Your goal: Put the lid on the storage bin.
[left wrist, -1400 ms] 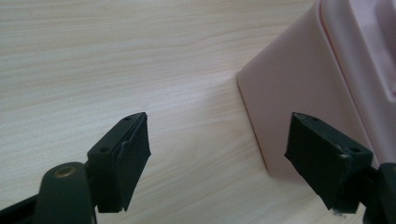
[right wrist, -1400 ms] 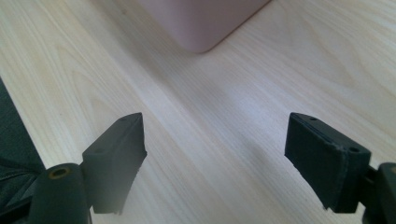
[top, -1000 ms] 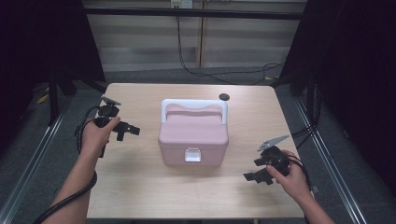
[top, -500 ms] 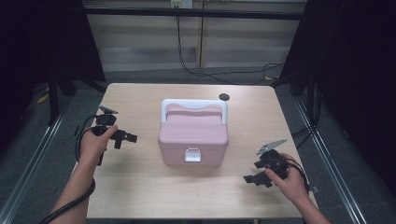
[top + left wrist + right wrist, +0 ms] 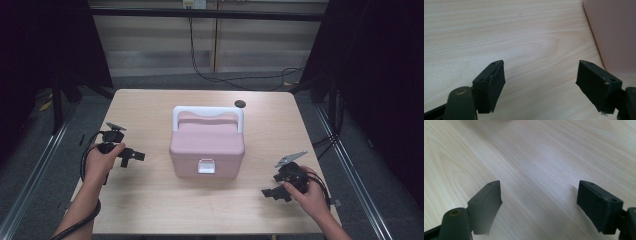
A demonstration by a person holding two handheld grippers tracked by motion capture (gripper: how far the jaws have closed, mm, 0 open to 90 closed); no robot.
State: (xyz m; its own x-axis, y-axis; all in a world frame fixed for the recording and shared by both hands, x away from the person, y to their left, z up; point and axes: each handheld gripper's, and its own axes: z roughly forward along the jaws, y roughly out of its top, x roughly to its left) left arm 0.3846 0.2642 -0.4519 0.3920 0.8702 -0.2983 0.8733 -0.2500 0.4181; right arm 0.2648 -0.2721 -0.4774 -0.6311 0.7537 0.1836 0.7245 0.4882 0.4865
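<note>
Jaws wide, empty on both grippers; left gripper [image 5: 134, 156] has dropped toward the surface [image 5: 150, 200] at 9 o'clock of the box [image 5: 207, 150], right gripper [image 5: 274, 192] idle at 4 — approach only.

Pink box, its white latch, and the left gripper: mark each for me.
pink box [image 5: 207, 145]: high view, middle of the lid.
white latch [image 5: 205, 166]: high view, centre of the front clasp.
left gripper [image 5: 133, 157]: high view, midway between its open fingertips.
</note>
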